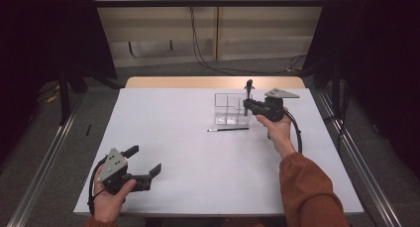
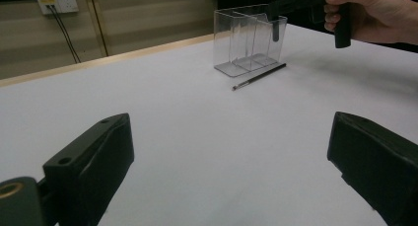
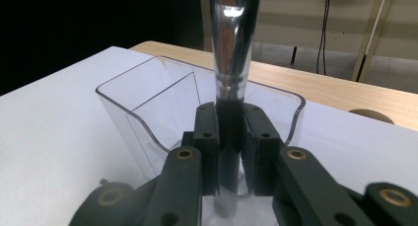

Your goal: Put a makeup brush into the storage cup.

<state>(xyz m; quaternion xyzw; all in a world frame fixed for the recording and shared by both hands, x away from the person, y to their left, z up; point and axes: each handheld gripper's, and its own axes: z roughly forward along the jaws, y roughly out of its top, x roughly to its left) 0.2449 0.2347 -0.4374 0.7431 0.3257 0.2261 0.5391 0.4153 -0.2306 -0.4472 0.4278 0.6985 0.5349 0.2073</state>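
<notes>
Holding a dark makeup brush upright, the right gripper has its jaws pinched on the handle, the shiny ferrule sitting above the pads. The brush's lower end dips into the clear plastic organizer, in a compartment at the side nearest that gripper; the exact one is hard to tell. The organizer stands on the white table, toward the far right. A thin second brush lies flat on the table just in front of the organizer, apart from both grippers. The left gripper rests low at the near left edge, jaws spread wide, nothing between them, well apart from the organizer.
</notes>
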